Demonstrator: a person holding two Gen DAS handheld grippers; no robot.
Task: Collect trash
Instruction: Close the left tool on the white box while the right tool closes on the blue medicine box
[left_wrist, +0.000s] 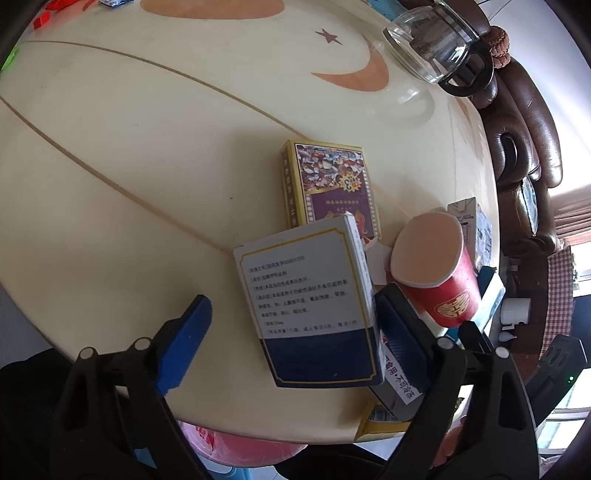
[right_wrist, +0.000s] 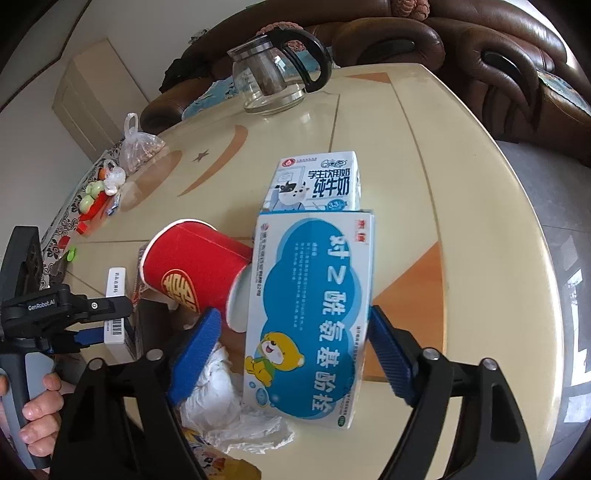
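Right beside the red paper cup (left_wrist: 434, 273) the trash lies clustered on the cream table (left_wrist: 147, 147). The cup is tipped on its side. Just left of it in the left wrist view stands a white and navy box (left_wrist: 314, 306), and behind that box lies a purple and yellow box (left_wrist: 332, 184). The left gripper (left_wrist: 291, 339) has its blue pads spread wide around the white and navy box: the right pad sits against the box's edge, the left pad stands clear of it, so nothing is clamped.

Seen from the right wrist, a blue and white medicine box (right_wrist: 314, 314) leans against the cup's base, with a milk carton (right_wrist: 317, 184) just beyond it and crumpled tissue (right_wrist: 229, 402) below the cup. The right gripper (right_wrist: 291, 354) straddles the medicine box; its right pad is at the box's edge, the left pad apart, over the tissue. Far behind the cup stands a glass teapot (right_wrist: 273, 81).
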